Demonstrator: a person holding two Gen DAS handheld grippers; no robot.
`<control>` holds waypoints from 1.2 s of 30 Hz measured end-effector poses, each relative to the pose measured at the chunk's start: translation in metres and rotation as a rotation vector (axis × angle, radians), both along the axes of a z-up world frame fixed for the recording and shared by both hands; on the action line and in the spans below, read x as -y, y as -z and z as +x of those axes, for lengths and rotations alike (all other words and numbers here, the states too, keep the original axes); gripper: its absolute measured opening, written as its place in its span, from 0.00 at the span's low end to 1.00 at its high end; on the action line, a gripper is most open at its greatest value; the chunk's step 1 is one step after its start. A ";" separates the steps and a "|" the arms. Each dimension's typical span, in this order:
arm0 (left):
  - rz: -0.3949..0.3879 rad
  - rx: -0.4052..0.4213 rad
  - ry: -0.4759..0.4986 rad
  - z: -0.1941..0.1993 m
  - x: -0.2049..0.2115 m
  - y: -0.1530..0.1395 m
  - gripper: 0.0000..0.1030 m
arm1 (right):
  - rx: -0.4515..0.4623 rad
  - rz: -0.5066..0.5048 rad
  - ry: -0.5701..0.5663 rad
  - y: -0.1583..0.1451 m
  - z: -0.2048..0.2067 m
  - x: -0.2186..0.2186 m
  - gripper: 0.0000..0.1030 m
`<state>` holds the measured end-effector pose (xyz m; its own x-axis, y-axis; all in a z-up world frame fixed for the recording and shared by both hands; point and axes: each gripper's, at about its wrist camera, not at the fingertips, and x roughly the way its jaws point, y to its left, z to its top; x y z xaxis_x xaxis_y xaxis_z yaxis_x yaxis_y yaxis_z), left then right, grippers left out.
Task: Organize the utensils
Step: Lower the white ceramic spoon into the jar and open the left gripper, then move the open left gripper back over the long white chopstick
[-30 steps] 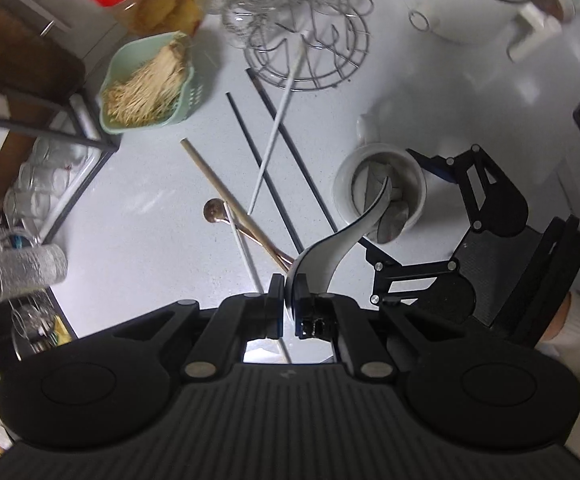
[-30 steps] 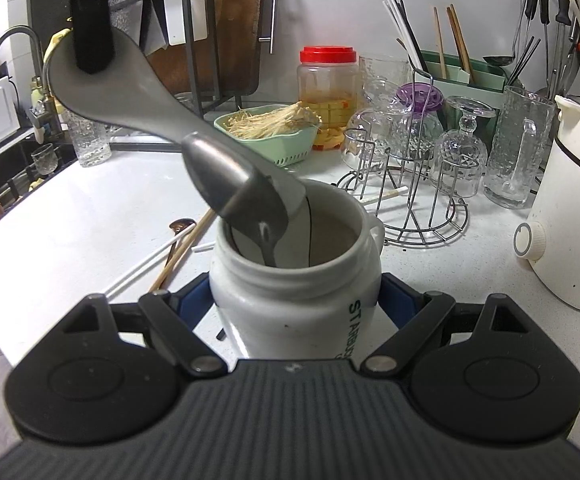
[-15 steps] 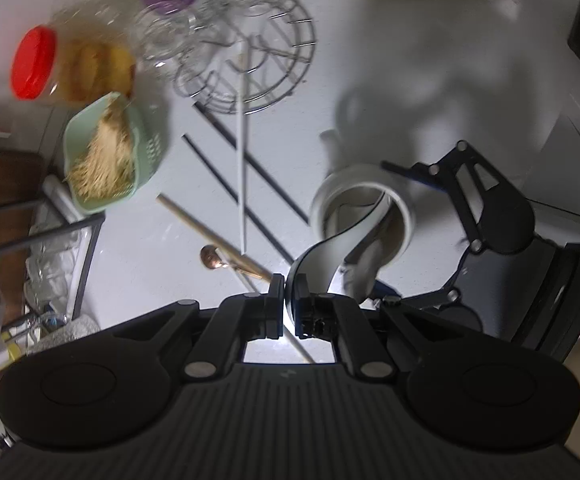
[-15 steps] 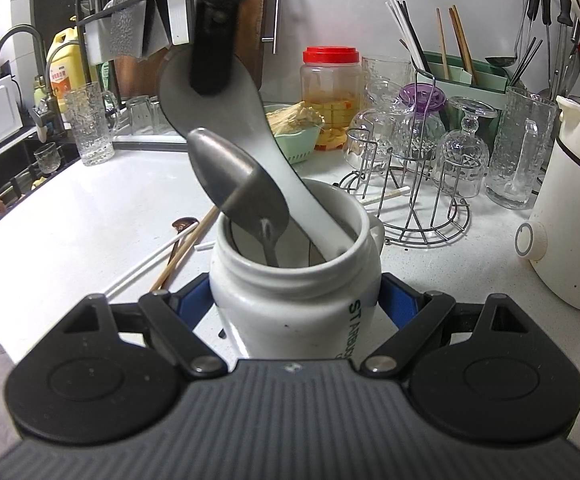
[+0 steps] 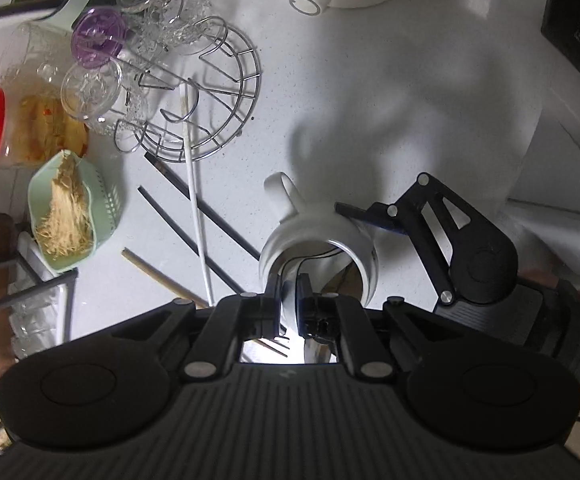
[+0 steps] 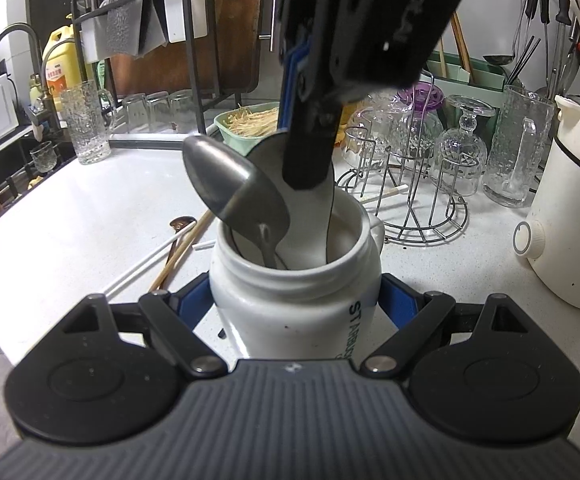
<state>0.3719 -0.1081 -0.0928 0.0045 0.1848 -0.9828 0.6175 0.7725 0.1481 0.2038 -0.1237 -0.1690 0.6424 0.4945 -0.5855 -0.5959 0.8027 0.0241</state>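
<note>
A: Left wrist view first. The left hand-held gripper (image 5: 289, 300) points almost straight down over the white mug (image 5: 317, 248) and pinches the flat end of the white ladle spoon (image 5: 290, 302); its jaws are just starting to ease apart, with the spoon between them.

B: So the spoon is already in the mug?

A: Its far end curves down inside the rim, yes. I'd finish opening, then lift straight up so the fingers don't drag it back out.

B: Any room around it?

A: Bare table (image 5: 390, 120) from twelve to two o'clock. At nine to ten o'clock lie the loose pieces: a white chopstick (image 5: 196, 208), black chopsticks (image 5: 206, 210), a wooden one (image 5: 158, 274). The wire rack (image 5: 226, 92) sits at eleven.

B: And the right wrist view?

A: The right hand-held gripper (image 6: 296, 304) clamps the mug's body from both sides, steadying it on the table. A metal spoon (image 6: 234, 190) leans out at eleven o'clock beside the ladle spoon.

B: Risks?

A: The mug mouth is narrow and the metal spoon crowds it. At three o'clock the white cooker (image 6: 570, 216) stands near; the table edge runs along seven to nine.
</note>
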 end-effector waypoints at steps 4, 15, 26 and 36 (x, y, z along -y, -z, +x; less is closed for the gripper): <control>-0.077 0.020 -0.056 -0.001 -0.012 -0.007 0.10 | -0.005 -0.001 0.011 0.000 -0.001 -0.001 0.87; -0.289 0.140 -0.231 -0.031 -0.060 -0.049 0.30 | -0.027 -0.011 0.028 -0.002 0.001 -0.004 0.88; -0.483 0.335 -0.443 -0.085 -0.140 -0.082 0.30 | -0.043 -0.025 0.076 -0.003 -0.001 -0.009 0.87; -0.625 0.324 -0.772 -0.153 -0.212 -0.035 0.30 | -0.087 0.009 0.126 -0.007 0.002 -0.009 1.00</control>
<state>0.2193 0.1034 -0.0583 0.3818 -0.2913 -0.8771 -0.0744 0.9363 -0.3433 0.2058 -0.1146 -0.1622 0.6466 0.4189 -0.6375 -0.4858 0.8705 0.0792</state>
